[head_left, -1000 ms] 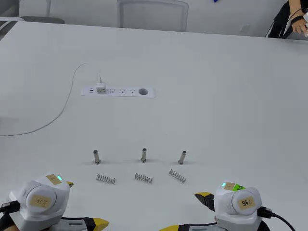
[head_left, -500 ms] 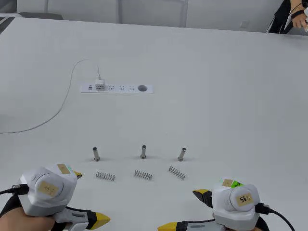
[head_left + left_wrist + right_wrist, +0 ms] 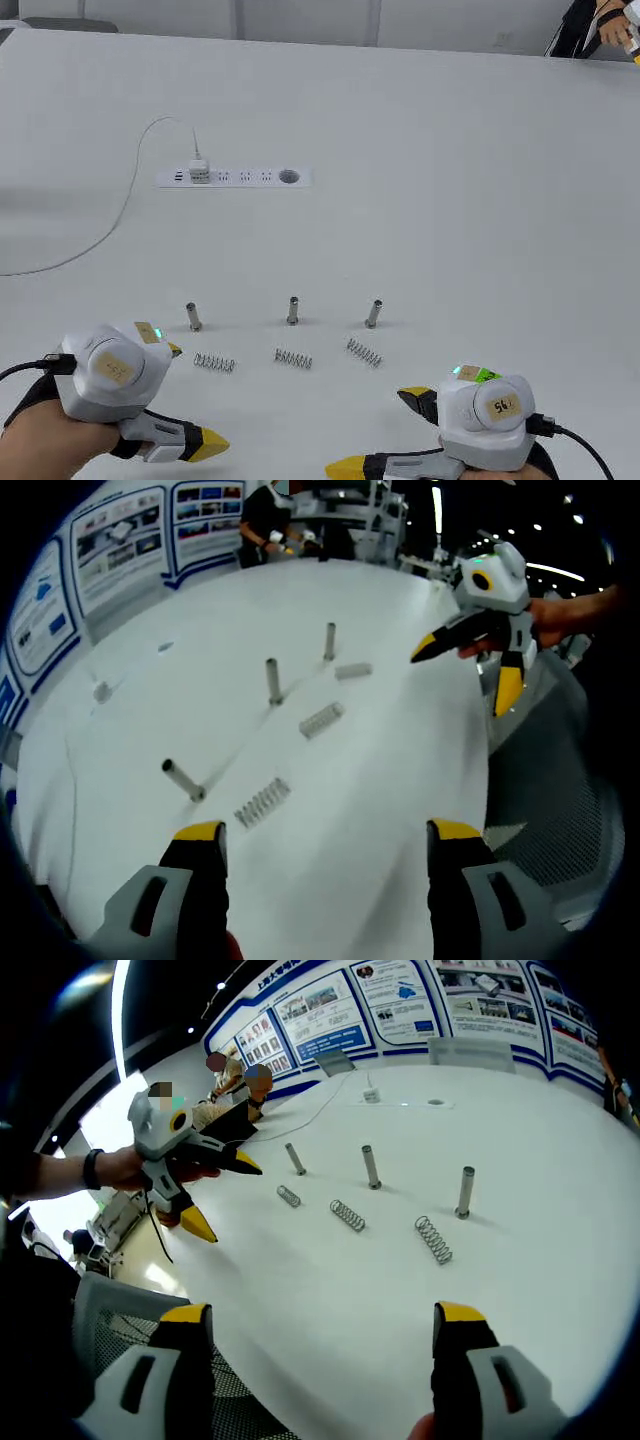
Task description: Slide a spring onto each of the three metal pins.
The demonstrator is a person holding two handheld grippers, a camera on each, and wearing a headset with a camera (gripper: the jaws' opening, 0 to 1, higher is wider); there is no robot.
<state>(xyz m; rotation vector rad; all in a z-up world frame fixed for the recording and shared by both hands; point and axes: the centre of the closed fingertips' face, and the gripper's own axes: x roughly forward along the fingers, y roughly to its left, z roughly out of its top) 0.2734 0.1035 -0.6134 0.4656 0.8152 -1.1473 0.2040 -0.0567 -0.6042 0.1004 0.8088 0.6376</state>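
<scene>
Since a second ago, the left gripper (image 3: 192, 396) is sitting closer to the left spring (image 3: 214, 362), its jaws spread wide and holding nothing, while the right gripper (image 3: 375, 432) is hovering in much the same spot, likewise wide and empty. Ahead of and between both grippers, the middle spring (image 3: 293, 358) and right spring (image 3: 365, 352) are also lying flat on the white table (image 3: 450, 220), each just short of the bare upright left pin (image 3: 193, 316), middle pin (image 3: 293, 310) and right pin (image 3: 374, 313), with bare tabletop separating each gripper from the springs. Well beyond the pins, a power strip (image 3: 250, 178) with a plugged-in charger (image 3: 199, 170) and trailing cable (image 3: 110, 230) is lying apart from the work.
</scene>
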